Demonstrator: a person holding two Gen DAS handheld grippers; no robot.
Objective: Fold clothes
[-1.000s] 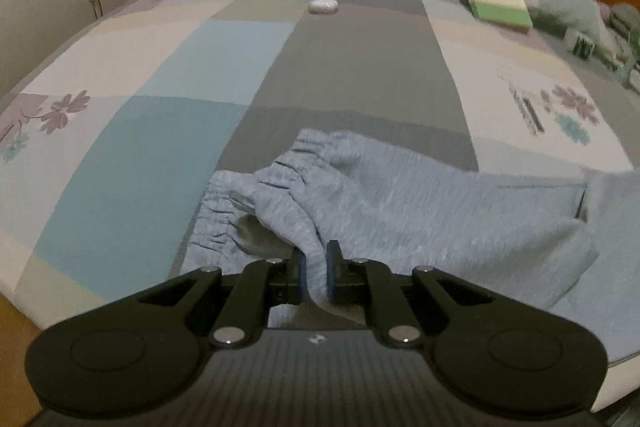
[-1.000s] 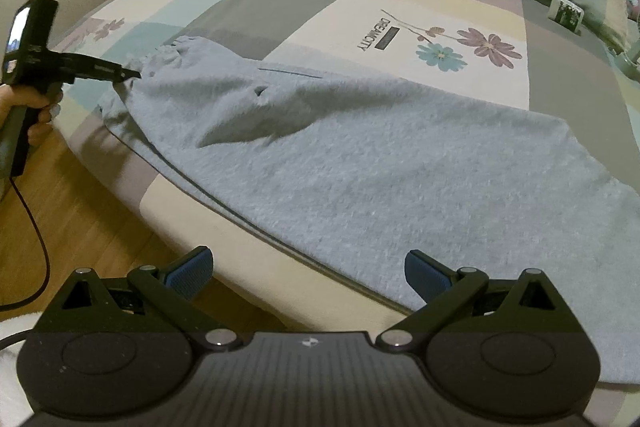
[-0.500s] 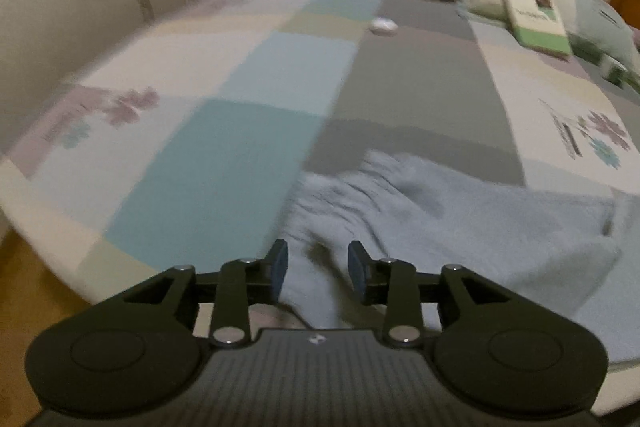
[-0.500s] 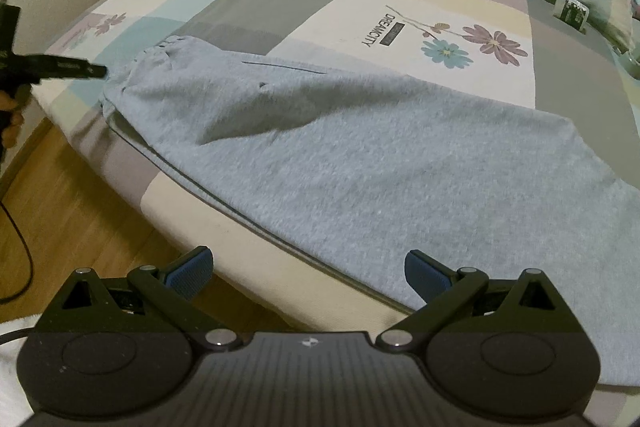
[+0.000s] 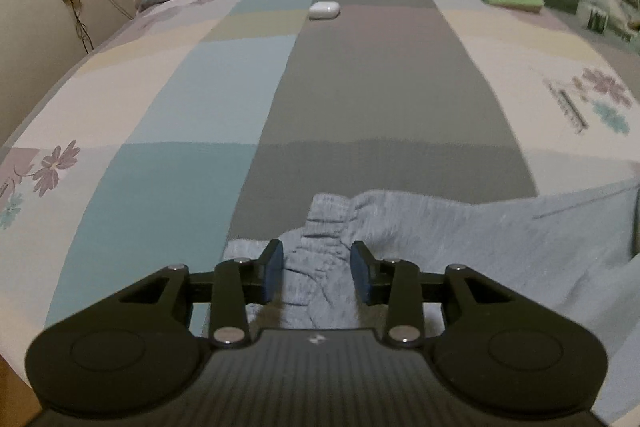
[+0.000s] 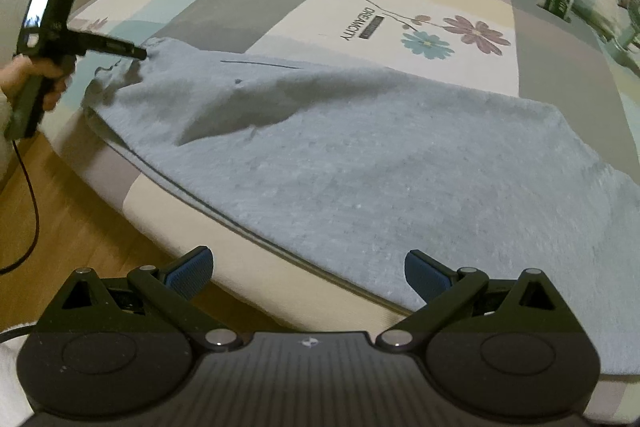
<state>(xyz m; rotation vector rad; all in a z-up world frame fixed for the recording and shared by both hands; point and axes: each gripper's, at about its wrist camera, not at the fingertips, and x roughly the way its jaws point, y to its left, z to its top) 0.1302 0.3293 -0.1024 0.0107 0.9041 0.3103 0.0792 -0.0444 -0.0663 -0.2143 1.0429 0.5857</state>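
Grey trousers (image 6: 360, 155) spread flat along near edge of bed (image 5: 380, 99), elastic waistband (image 5: 324, 231) at left end. Left tongs (image 5: 317, 273), clamped on waistband a second ago, now parted, band lying slack between pads. Probably released after straightening; fold not yet begun. Right tongs (image 6: 308, 273) wide apart, empty, above hem edge. Trouser leg ends cut off at right; waistband detail blurred.
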